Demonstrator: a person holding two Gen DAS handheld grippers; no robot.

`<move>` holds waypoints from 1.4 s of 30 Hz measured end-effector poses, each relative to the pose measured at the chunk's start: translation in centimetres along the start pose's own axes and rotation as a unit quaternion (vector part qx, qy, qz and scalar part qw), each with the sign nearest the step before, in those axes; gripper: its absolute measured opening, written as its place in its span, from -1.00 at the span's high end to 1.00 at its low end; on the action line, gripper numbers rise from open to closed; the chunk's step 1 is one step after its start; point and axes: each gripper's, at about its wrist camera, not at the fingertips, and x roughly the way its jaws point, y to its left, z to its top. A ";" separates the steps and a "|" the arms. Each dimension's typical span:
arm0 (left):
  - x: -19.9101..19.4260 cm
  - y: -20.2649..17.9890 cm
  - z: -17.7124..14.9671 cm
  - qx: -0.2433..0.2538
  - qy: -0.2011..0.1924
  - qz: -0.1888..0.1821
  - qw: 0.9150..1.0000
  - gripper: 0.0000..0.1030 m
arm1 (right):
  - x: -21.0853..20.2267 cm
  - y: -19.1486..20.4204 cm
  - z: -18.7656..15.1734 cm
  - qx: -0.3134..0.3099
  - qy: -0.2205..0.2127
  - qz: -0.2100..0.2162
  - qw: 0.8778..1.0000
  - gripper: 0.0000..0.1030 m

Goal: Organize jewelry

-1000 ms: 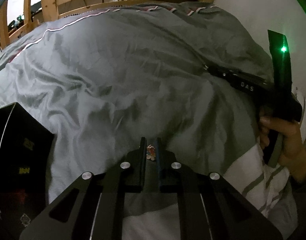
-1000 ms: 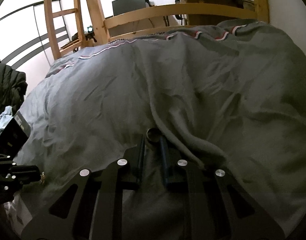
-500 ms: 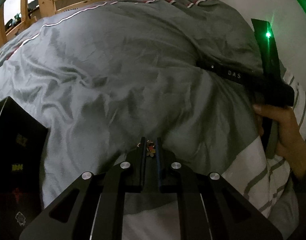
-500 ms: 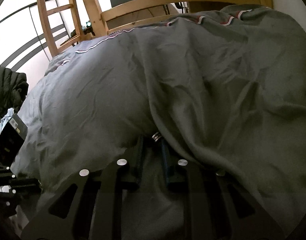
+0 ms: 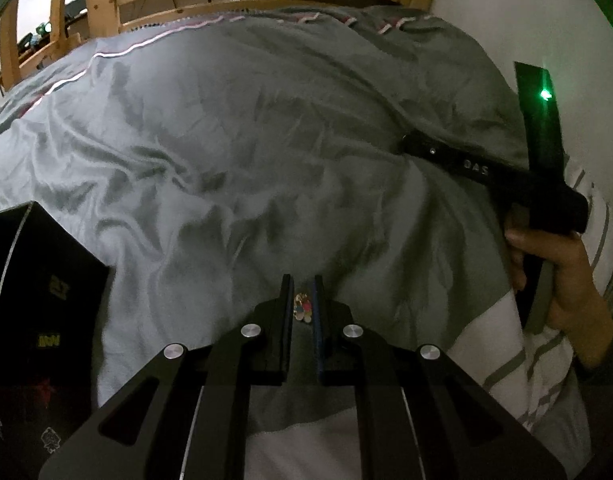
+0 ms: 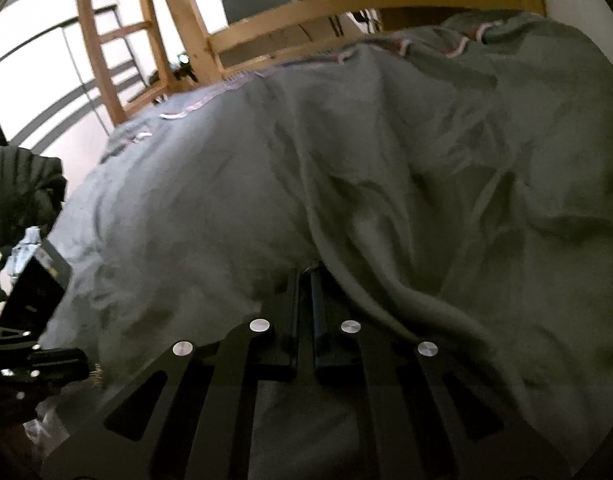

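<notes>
Your left tool point(image 5: 300, 300) is clamped on a small multicoloured enamel charm point(image 5: 302, 307) just above the wrinkled grey duvet point(image 5: 246, 152), black box point(image 5: 38, 304) at left; your right tool point(image 6: 306, 280) pinches a small silvery ring point(image 6: 311, 268) against a duvet fold.

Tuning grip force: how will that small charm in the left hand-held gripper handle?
The charm is tiny and thin, so probably very light. It sits between the left hand-held gripper fingers by little contact, so it may pivot or slip. Dropped, it would likely sink into the rumpled duvet.
</notes>
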 end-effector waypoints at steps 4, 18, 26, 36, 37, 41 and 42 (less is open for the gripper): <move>0.4 -0.7 0.2 0.011 0.008 0.014 1.000 0.72 | 0.4 0.5 0.1 -0.011 0.007 -0.008 1.000 0.69; 0.9 0.3 -0.2 -0.008 0.024 -0.014 1.000 0.75 | 0.1 0.4 0.5 0.004 -0.010 0.021 1.000 0.89; 0.2 -0.3 -0.5 0.007 0.014 0.006 1.000 0.87 | -0.7 0.5 0.9 0.011 -0.026 0.045 0.999 0.89; -0.1 -0.5 -0.6 0.012 0.009 -0.010 1.000 0.92 | -1.7 0.9 1.3 0.013 -0.042 0.060 0.997 0.86; 0.1 -0.9 -0.6 0.020 0.004 0.004 1.000 0.90 | -1.5 0.8 1.3 0.016 -0.038 0.059 0.997 0.86; 1.1 -2.0 -0.3 0.049 -0.007 0.023 0.998 -0.08 | -0.6 0.4 0.9 0.021 -0.024 0.048 0.998 0.86; 1.4 -2.0 -0.3 0.051 -0.003 0.025 0.998 -0.08 | -0.4 0.3 0.8 0.022 -0.022 0.044 0.999 0.86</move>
